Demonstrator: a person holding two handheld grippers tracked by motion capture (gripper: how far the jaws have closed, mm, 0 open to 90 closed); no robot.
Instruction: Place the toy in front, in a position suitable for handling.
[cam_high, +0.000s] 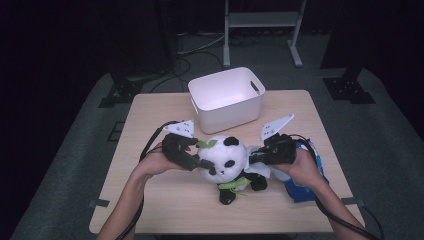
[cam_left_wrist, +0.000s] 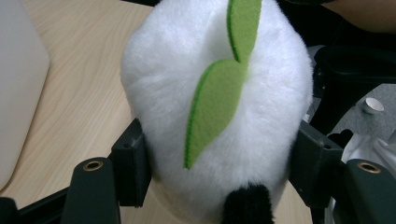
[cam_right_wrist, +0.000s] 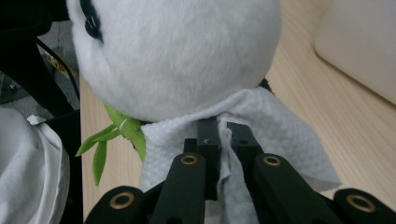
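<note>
A plush panda sits upright at the table's middle, with a green felt leaf on its white head. My left gripper reaches in from the left. Its two black jaws stand on either side of the head and press into the fur. From the right, my right gripper is shut on a white textured wipe, pinched between the jaws right below the panda's head, by its neck. A green sprig hangs under the chin.
A white plastic bin stands open behind the panda near the table's far edge. A blue packet lies under the right hand at the table's right side. Bare tabletop stretches toward the front left.
</note>
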